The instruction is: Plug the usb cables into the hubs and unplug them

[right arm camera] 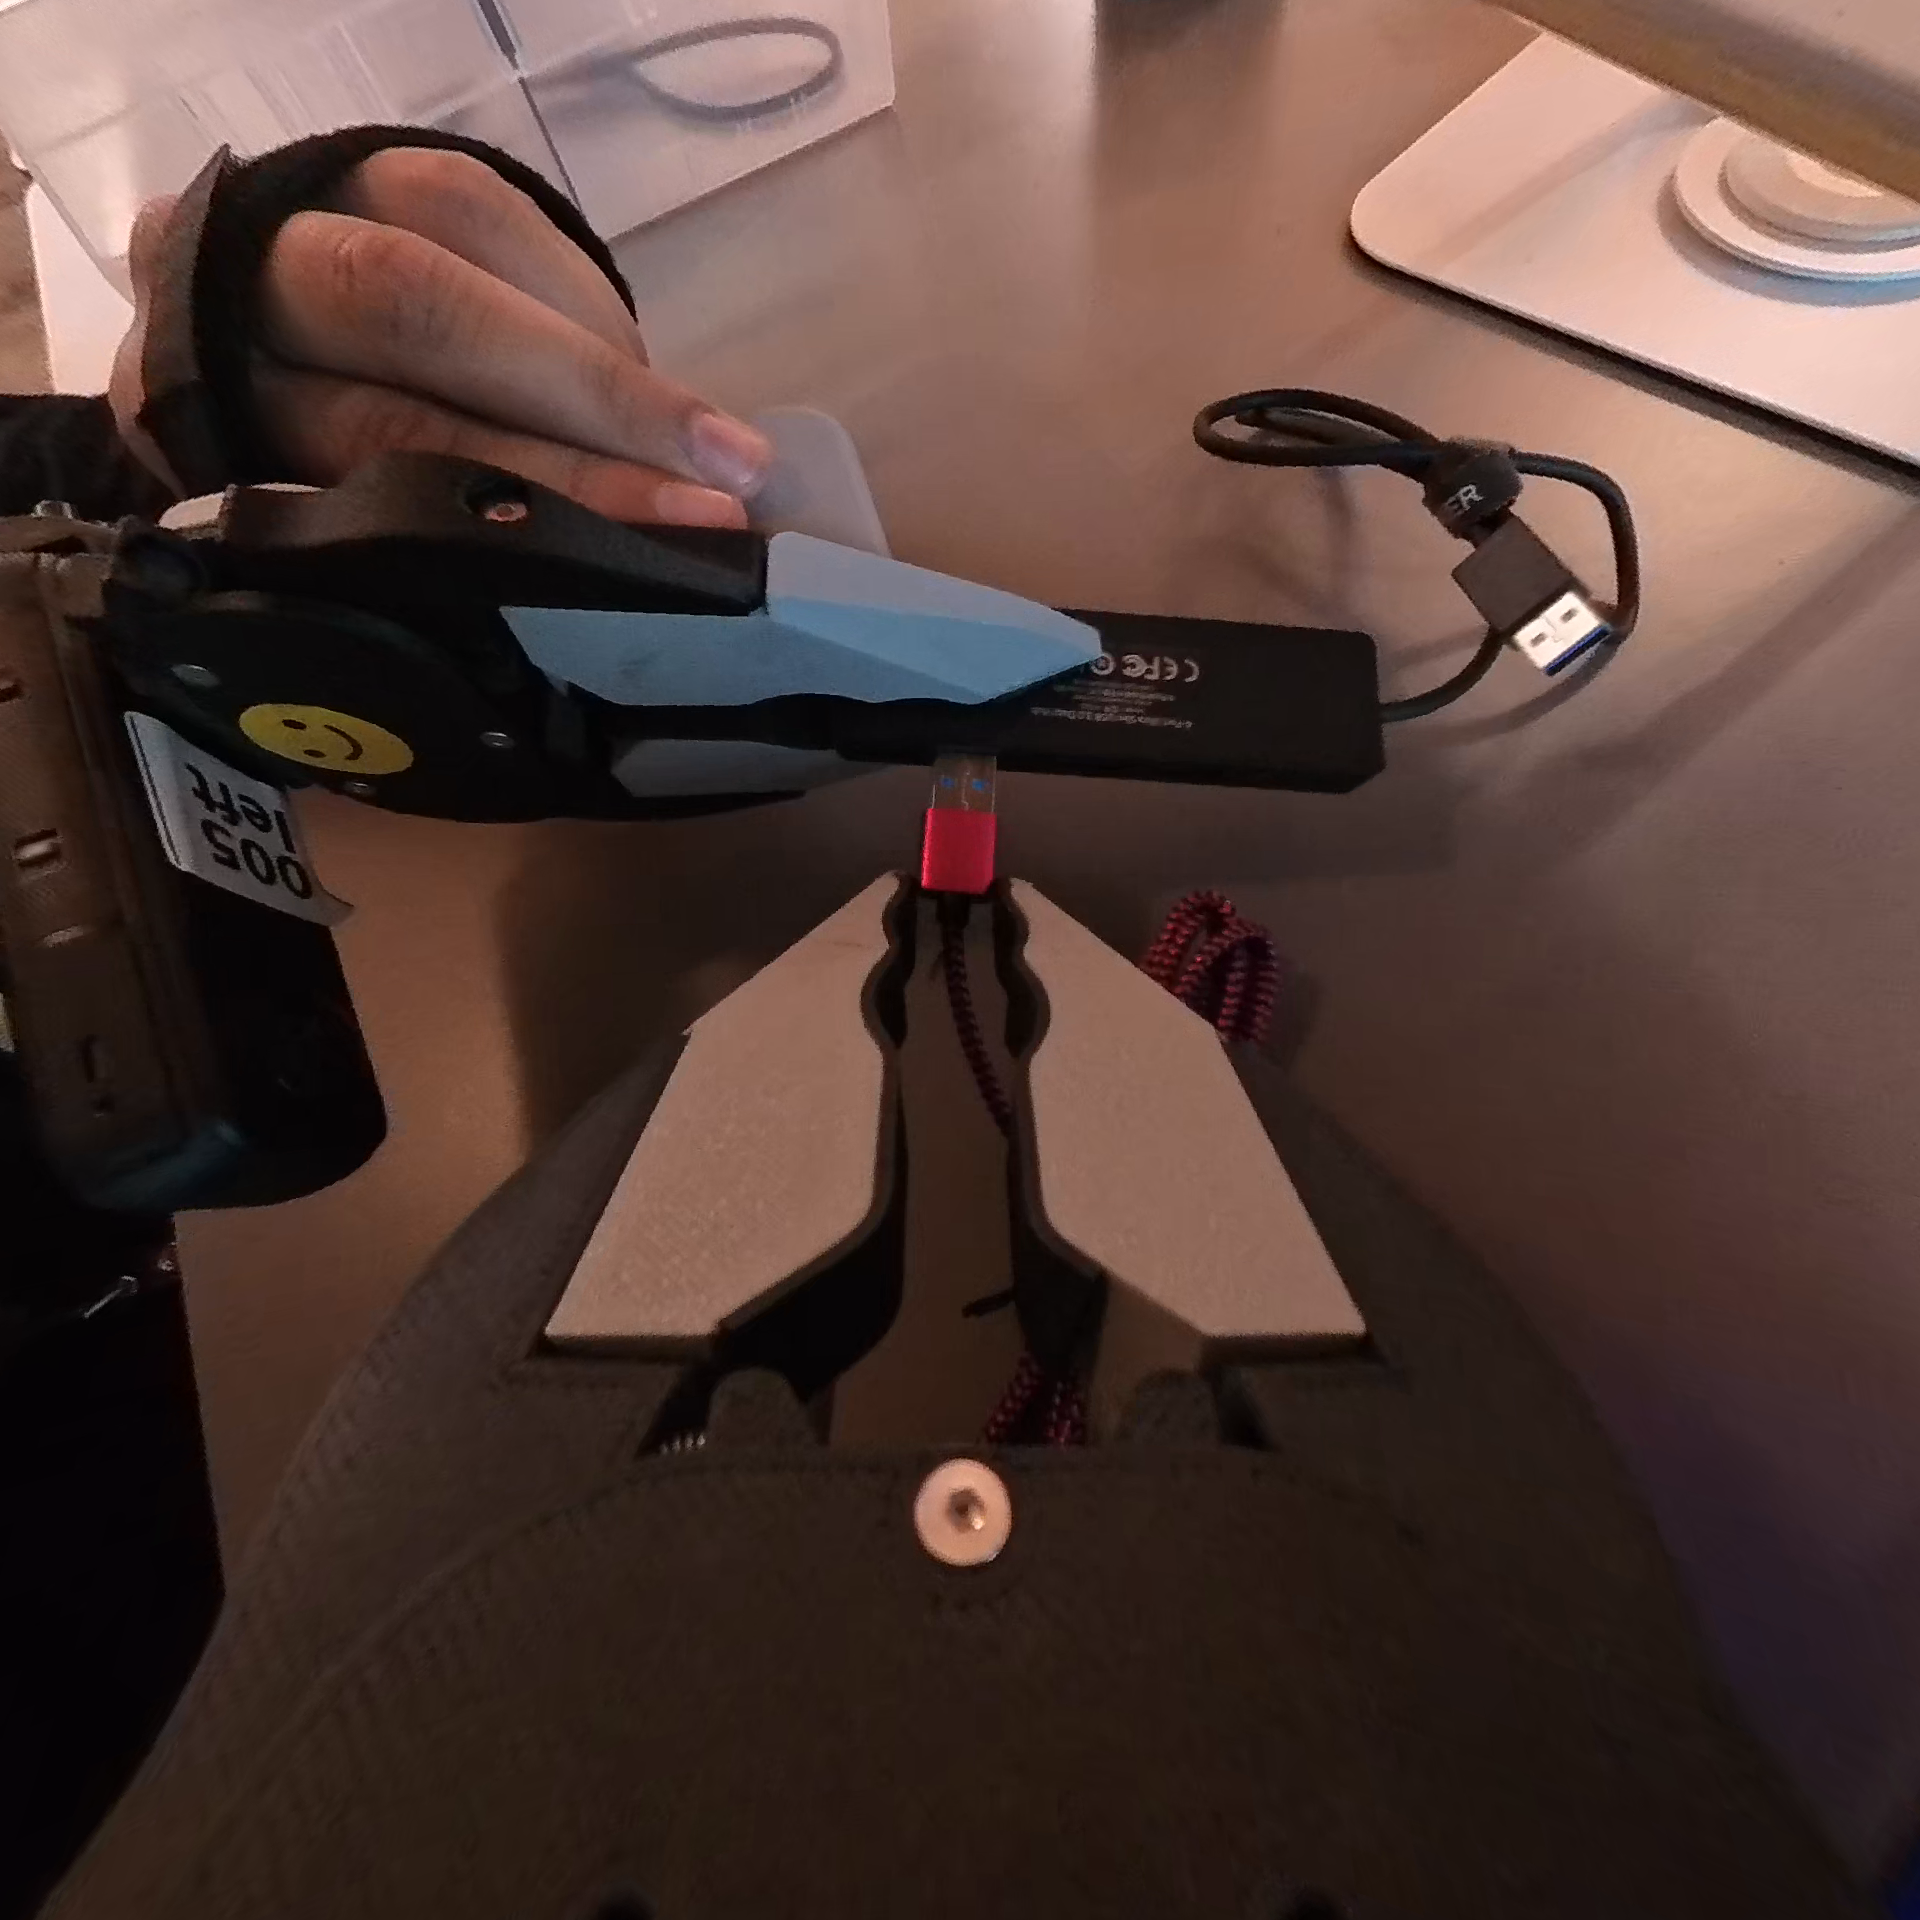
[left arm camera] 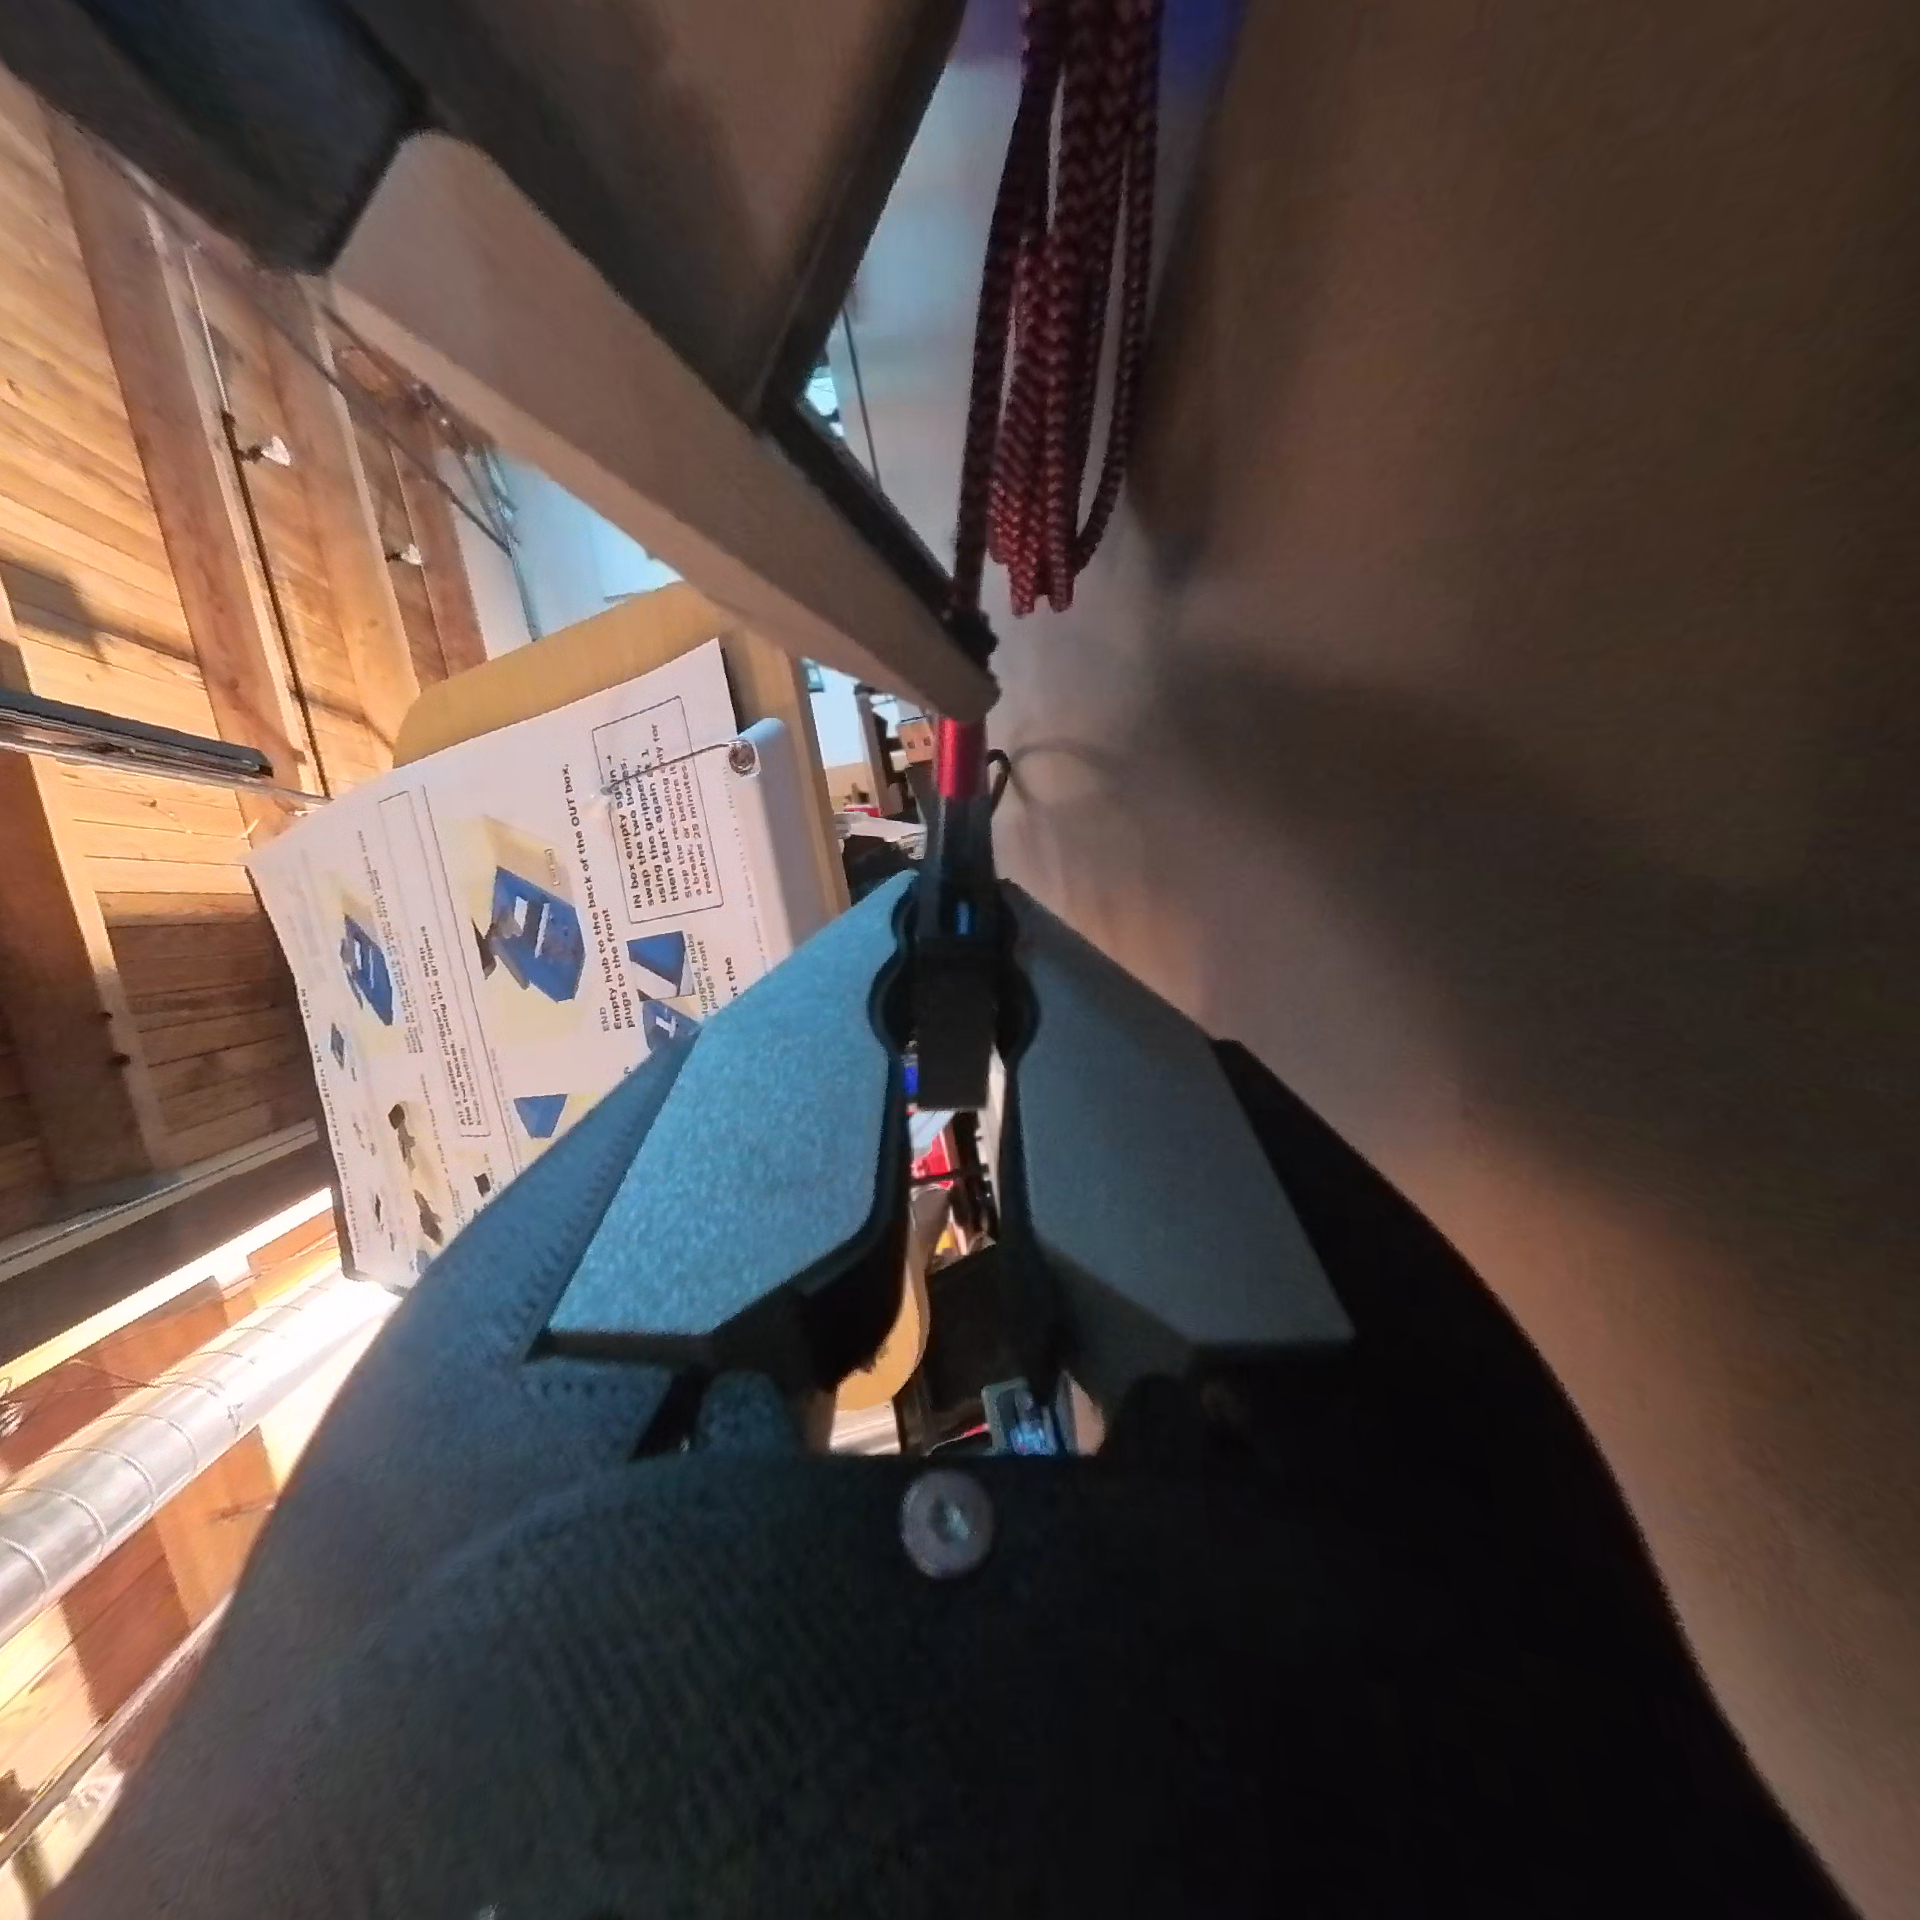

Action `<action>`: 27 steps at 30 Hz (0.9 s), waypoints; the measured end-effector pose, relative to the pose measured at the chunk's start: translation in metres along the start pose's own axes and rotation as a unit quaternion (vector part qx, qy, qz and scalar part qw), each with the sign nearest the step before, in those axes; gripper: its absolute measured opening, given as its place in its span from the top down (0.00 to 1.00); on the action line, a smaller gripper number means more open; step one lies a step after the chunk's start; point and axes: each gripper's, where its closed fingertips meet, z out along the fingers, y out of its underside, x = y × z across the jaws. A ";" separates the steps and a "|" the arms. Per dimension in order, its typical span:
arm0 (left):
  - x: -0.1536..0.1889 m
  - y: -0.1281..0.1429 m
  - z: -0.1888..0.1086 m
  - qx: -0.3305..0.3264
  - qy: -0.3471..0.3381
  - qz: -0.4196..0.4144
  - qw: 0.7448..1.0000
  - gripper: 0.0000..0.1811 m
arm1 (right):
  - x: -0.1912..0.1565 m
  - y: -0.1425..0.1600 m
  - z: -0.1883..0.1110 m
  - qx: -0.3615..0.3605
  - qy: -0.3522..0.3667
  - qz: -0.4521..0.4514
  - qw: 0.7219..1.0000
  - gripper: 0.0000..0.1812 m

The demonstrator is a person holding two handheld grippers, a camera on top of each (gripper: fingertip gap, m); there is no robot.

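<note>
Left wrist view
- left gripper (left arm camera: 954,940): clamped on the end of the black USB hub (left arm camera: 951,1023)
- red USB plug (left arm camera: 958,750): just past the hub, braided red cable (left arm camera: 1049,343) hanging above

Right wrist view
- right gripper (right arm camera: 958,891): pinching the red plug (right arm camera: 960,850), metal tip at the hub's port, can't tell how deep
- hub (right arm camera: 1195,707): held level above the table (right arm camera: 1507,1039) by the left gripper (right arm camera: 1039,681)
- hub's own black cable (right arm camera: 1455,488): lying loose on the table

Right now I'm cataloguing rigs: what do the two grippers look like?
Right gripper: dark ribbed body, pale angular fingers, silver screw. Left gripper: black body, light blue fingers, yellow smiley sticker, white tag, black strap.
</note>
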 end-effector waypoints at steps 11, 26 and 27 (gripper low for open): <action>-0.001 -0.001 -0.002 0.014 0.005 -0.018 1.000 0.96 | 0.000 0.000 0.000 0.000 -0.001 0.000 1.000 0.93; -0.001 -0.002 -0.001 0.016 0.004 -0.019 1.000 0.96 | 0.001 -0.001 0.000 0.002 0.001 0.001 1.000 0.93; -0.001 -0.002 -0.001 0.017 0.004 -0.020 1.000 0.96 | 0.001 -0.001 0.000 0.003 0.000 0.002 1.000 0.93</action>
